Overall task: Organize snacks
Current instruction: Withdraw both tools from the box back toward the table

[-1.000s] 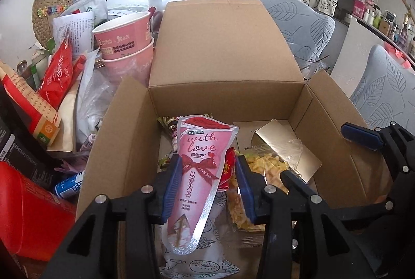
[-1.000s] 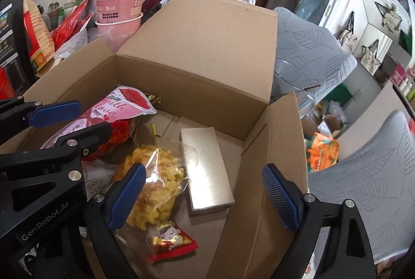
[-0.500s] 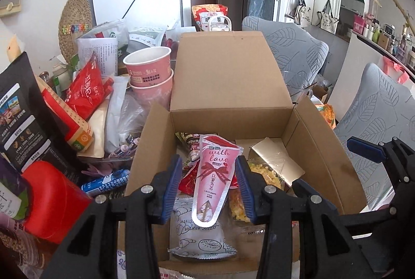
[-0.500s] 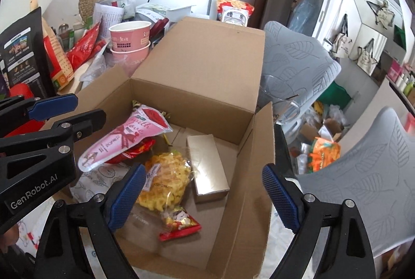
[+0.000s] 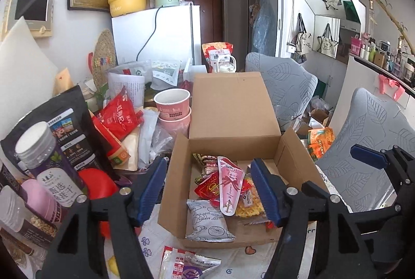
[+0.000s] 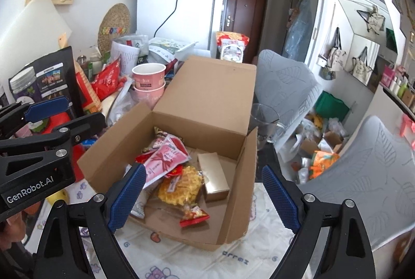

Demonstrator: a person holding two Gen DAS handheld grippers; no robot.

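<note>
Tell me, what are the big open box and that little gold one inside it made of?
The big box looks like plain brown corrugated cardboard, matte, with creased flaps. The small gold box seems card with a shiny metallic foil finish, since it reflects light; what is under the foil I cannot tell.

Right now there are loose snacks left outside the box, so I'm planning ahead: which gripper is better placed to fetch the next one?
Probably the left gripper: open, empty, beside the snack pile left of the cardboard box. The right gripper, also open, faces the box's far side.

Brown box [image 5: 233,107]; pink packet [image 5: 229,185]; gold carton [image 6: 214,176]; blue-padded tongs [image 5: 207,190].
</note>
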